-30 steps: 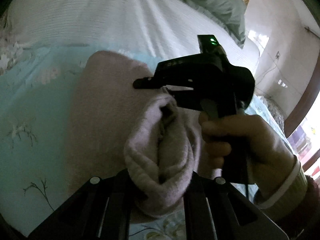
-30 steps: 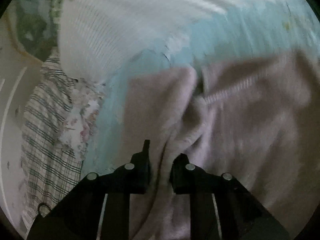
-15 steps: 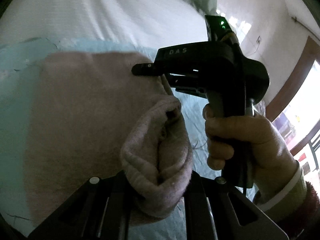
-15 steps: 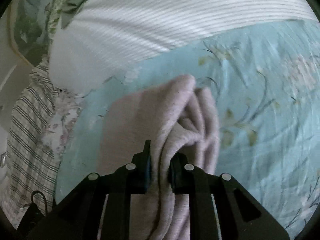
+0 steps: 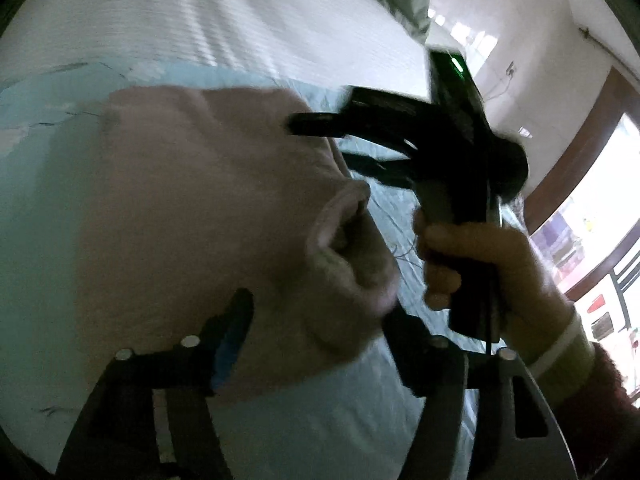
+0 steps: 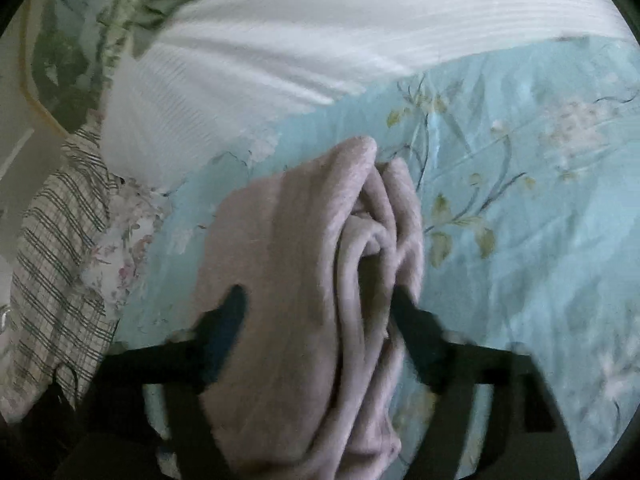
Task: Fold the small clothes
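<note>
I see the pink knit garment (image 6: 304, 280) lying folded in thick layers on the light-blue floral bedsheet (image 6: 520, 208), its rolled edge sitting between the spread fingers of both tools. My left gripper (image 5: 316, 320) has its jaws wide apart with the bunched fold (image 5: 348, 256) loose between them; my right gripper (image 6: 320, 308) is likewise spread, straddling the stack without pinching it. In the left view my right hand (image 5: 480, 264) grips the other tool's handle, tilted down over the garment; a white ribbed blanket (image 6: 320, 32) lies beyond.
</note>
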{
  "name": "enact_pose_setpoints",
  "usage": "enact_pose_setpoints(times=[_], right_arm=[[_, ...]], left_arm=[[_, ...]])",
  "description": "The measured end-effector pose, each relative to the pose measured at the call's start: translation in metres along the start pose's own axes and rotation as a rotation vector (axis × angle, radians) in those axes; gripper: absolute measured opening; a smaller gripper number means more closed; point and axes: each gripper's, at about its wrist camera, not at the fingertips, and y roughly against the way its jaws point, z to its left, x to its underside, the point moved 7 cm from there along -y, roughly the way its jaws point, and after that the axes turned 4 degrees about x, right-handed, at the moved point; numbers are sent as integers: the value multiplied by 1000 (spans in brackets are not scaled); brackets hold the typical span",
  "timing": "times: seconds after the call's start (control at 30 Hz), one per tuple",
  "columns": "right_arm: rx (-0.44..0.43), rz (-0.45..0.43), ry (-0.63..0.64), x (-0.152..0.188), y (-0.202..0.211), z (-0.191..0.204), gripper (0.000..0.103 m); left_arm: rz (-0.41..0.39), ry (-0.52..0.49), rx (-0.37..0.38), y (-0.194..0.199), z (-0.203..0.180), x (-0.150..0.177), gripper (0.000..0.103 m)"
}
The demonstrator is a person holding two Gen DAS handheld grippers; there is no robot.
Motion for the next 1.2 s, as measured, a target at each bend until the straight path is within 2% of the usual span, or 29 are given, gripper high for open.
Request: enact_pose_setpoints(times=[0.07,0.17,0.27,0.4,0.67,0.77,0.8,0.83,0.87,0.93,0.97,1.03,1.2], right_arm=[[6,-22,1,9,15,-1,89],[-10,-5,-22,21,19,-4,89],[-3,28,-41,32,13,-10,89],[-31,65,-69,37,1,-12,89],[-69,106,-73,37,-19,-15,89],[-81,104,-63,38,-24,-15,88],[-89,116,-61,39,-27,-14,78],[-89,134,-61,40,-33,-12,55],[-83,154,-68,42,-37,-12,48],[-66,160,-87,44,-40,-9,40],[-62,149,-82,43,-38,-5,39],[-69,118,-70,43,-29,9,34],[-139,97,24,62,-20,71,34]], left_arm=[[-33,23,-12,26,16,1,82],[-65,98,-46,52,52,-1,83],[-66,219,-56,59,97,-6,83],[-22,341,-8,48,141,-7,83],[65,373,68,3,155,-8,83],[70,361,91,-17,153,-17,83],[72,351,92,-23,153,-19,83],[75,341,89,-30,152,-22,78],[74,335,87,-37,153,-26,64],[80,333,102,-41,152,-28,48],[69,331,104,-38,152,-29,42],[39,310,106,-25,147,-30,37],[-40,264,81,37,145,-18,36]])
